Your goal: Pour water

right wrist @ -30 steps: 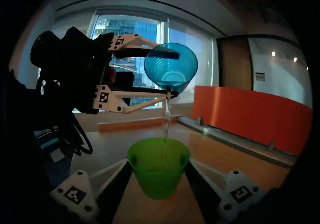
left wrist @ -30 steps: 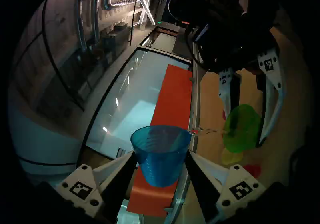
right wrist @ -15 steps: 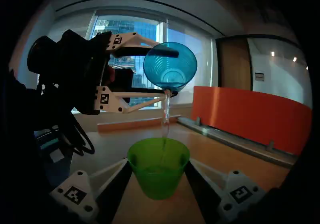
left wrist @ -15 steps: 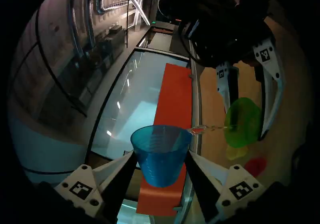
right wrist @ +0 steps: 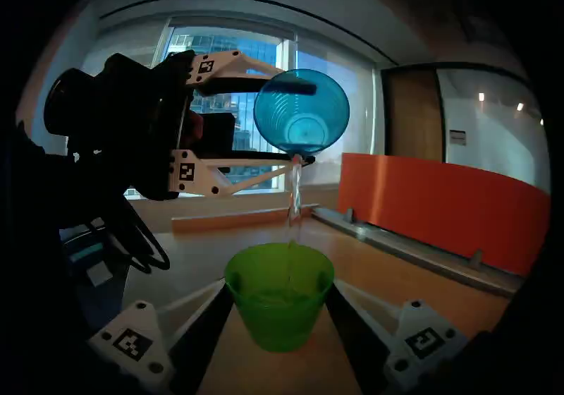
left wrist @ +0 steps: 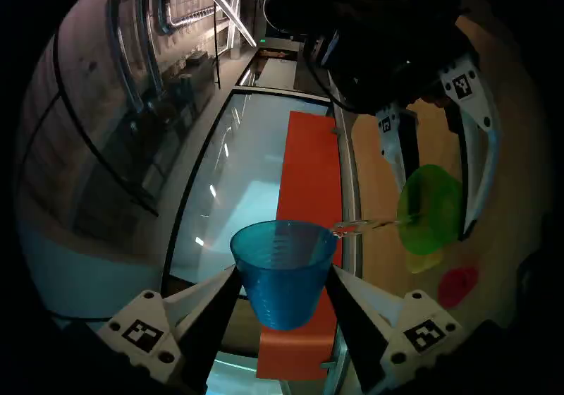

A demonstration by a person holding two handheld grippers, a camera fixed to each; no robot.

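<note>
The left gripper (left wrist: 283, 276) has its two fingers pressed against opposite sides of a blue cup (left wrist: 283, 282), the jaws open just the width of the cup and holding it firmly. In the right gripper view that cup is tipped well over on its side, up in the air, with its mouth turned towards the camera and its lower lip pointing down. A thin stream of water (right wrist: 294, 197) runs off that lip and falls straight into a green cup (right wrist: 279, 300) directly beneath it. The right gripper (right wrist: 279, 295) holds the green cup upright, a finger touching each side, jaws spread only as far as the cup's walls allow. Some water lies in the bottom of the green cup (how much I cannot tell through the tinted plastic). The green cup hangs above a wooden table (right wrist: 395, 275), near an orange panel (right wrist: 451, 201) that runs along the table's far edge behind a metal rail (right wrist: 395, 243). Behind the blue cup stands a large window (right wrist: 233, 56) with tall buildings outside. A hand is wrapped around the dark body of the left gripper, partly hidden in shadow.
</note>
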